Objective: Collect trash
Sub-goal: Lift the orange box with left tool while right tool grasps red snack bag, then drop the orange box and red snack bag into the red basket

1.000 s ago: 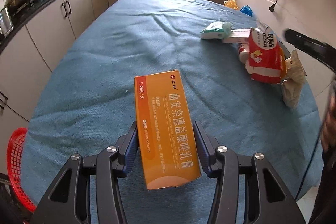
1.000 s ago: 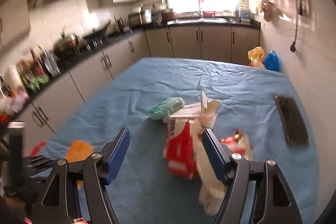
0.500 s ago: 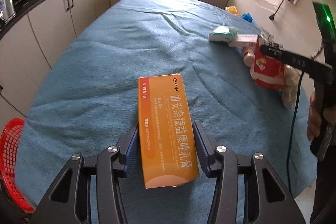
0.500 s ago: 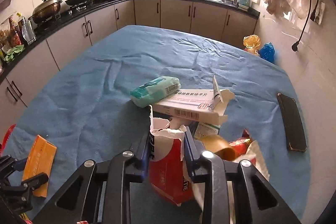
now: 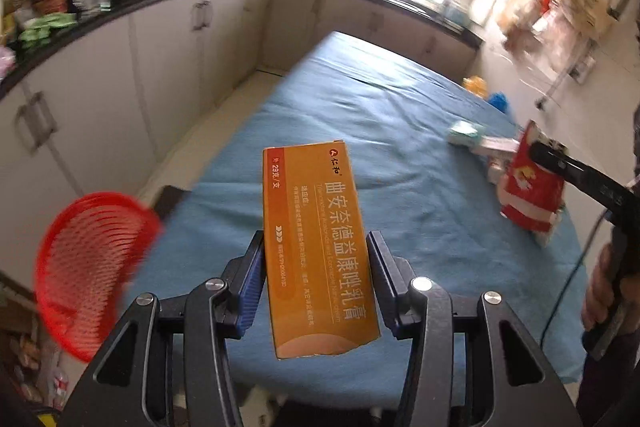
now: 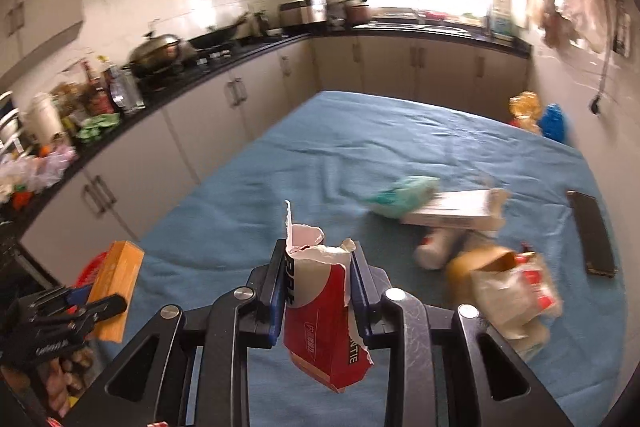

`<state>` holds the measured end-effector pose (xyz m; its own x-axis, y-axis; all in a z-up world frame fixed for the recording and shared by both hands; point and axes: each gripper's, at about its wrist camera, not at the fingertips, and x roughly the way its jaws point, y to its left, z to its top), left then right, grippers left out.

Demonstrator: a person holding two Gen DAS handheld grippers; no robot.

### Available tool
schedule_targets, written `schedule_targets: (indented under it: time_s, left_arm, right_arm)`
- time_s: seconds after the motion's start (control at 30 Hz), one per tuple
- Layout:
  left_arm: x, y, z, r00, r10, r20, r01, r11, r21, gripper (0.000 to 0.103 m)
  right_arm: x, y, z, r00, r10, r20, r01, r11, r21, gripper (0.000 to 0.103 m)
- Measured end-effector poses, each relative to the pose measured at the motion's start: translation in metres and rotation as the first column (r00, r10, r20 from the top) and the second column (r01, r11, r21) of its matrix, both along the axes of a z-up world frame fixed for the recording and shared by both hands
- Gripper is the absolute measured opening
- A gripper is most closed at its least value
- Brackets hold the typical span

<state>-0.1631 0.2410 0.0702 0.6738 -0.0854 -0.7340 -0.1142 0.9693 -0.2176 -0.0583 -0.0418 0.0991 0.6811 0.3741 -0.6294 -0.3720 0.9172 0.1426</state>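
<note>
Broadly, the blue-clothed table [image 5: 360, 99] fills both views, kitchen counters along its far and left sides; a red mesh basket [image 5: 88, 267] sits off the table's near-left corner, lower than the tabletop, and I judge it the likely bin. Left gripper [image 5: 316, 267] pinches an orange box [image 5: 316, 239] by its long sides, pads pressed on it, the box's long axis running straight out along the fingers, lifted clear of the cloth. Basket lies left and below this box, so the left hand is plainly the nearer one; a swing leftward would bring the box over the rim. Right gripper [image 6: 316, 287] has just been closing and now clamps a torn red packet [image 6: 320, 319], open ragged mouth up, hanging free above the cloth; it would have to cross the near table edge to reach the basket. Remaining trash stays on the right part of the table: green wipes pack [image 6: 400, 195], white carton [image 6: 456, 213], brown paper bag [image 6: 508, 287]. Right view alone shows a dark phone [image 6: 592, 235], probably not trash, and only a red sliver of basket behind the box; left view alone shows the basket's full rim.
</note>
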Motion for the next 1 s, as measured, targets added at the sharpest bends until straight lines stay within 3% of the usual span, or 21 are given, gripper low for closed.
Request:
schedule_targets:
  time_s: [0.13,0.27,0.43,0.6,0.83,0.87,0.93,1.0]
  left_arm:
    - [-0.024,0.044,-0.001,0.992,0.128,0.005,-0.128,0.990,0.058,0.048]
    - [-0.044,0.097,-0.013,0.963,0.269,-0.017,-0.267,0.960,0.083,0.048]
    - [-0.058,0.152,-0.038,0.922,0.382,-0.068,-0.379,0.924,0.052,0.048]
    - [-0.062,0.182,-0.063,0.905,0.405,-0.125,-0.407,0.913,0.015,0.048]
    - [-0.062,0.192,-0.074,0.912,0.382,-0.150,-0.390,0.920,-0.030,0.049]
    - [-0.062,0.192,-0.074,0.914,0.376,-0.150,-0.386,0.922,-0.037,0.053]
    - [-0.063,0.192,-0.073,0.915,0.376,-0.146,-0.386,0.921,-0.045,0.060]
    - [-0.065,0.192,-0.071,0.916,0.377,-0.140,-0.385,0.922,-0.034,0.060]
  right_arm:
    - [-0.010,0.040,-0.003,0.994,0.105,-0.027,-0.103,0.993,0.053,0.031]
    - [-0.014,0.088,-0.013,0.976,0.208,-0.064,-0.200,0.974,0.105,0.031]
    - [-0.020,0.164,-0.027,0.937,0.336,-0.092,-0.322,0.936,0.143,0.031]
    - [-0.026,0.238,-0.037,0.893,0.439,-0.103,-0.417,0.891,0.181,0.031]
    - [-0.024,0.320,-0.063,0.855,0.504,-0.122,-0.487,0.861,0.147,0.036]
    - [-0.023,0.327,-0.069,0.849,0.511,-0.136,-0.492,0.858,0.151,0.037]
    - [-0.020,0.337,-0.079,0.841,0.516,-0.161,-0.492,0.854,0.169,0.053]
    - [-0.017,0.338,-0.084,0.840,0.513,-0.177,-0.483,0.856,0.187,0.057]
